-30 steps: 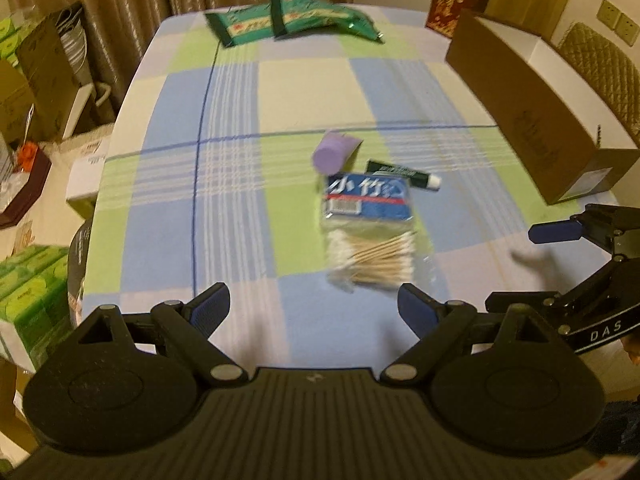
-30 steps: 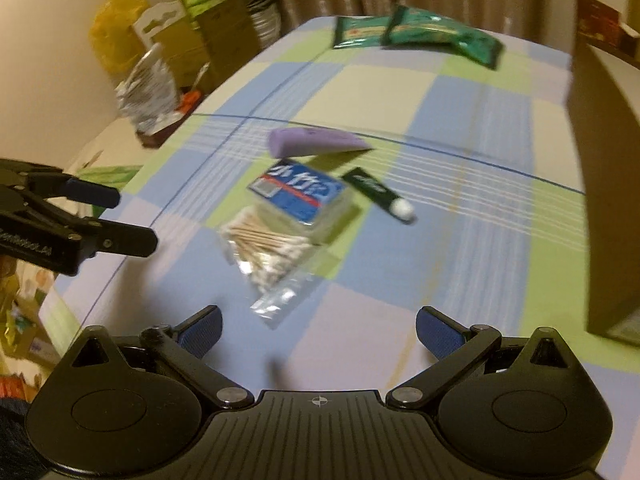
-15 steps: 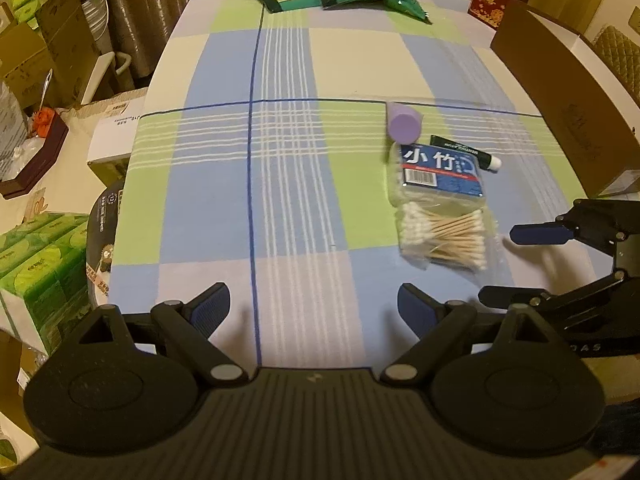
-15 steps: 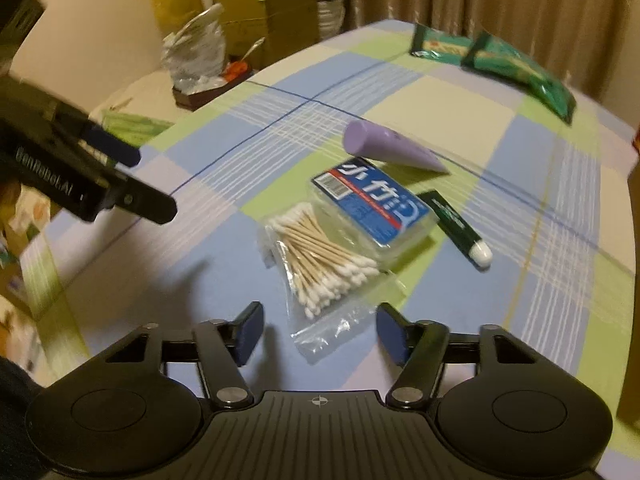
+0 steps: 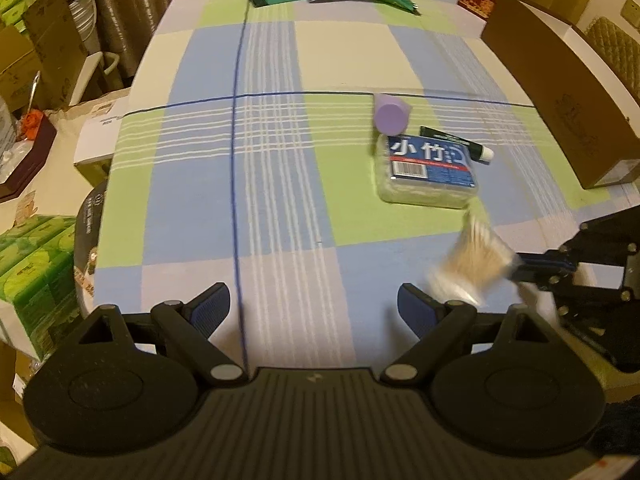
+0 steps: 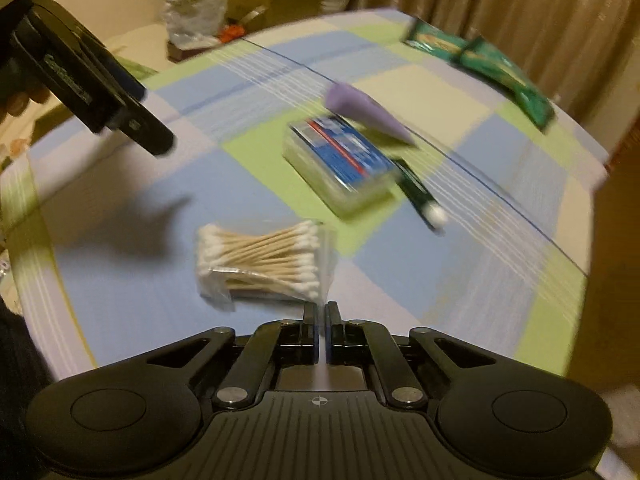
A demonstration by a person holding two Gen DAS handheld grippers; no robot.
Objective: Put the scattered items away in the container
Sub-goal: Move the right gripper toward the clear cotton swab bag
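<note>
from my left wrist camera, my left gripper hangs above the checked tablecloth with its jaws spread wide and nothing between them; off to the right my right gripper has the blurred bag of cotton swabs pinched at its edge, while the blue-labelled plastic box, the purple tube and the dark green tube lie together just beyond, and the brown cardboard box stands at the right edge of the table; from my right wrist camera, the jaws have just been closing and now sit nearly together on the clear plastic edge of the bag of cotton swabs, which lies just ahead of the fingertips, near the plastic box
</note>
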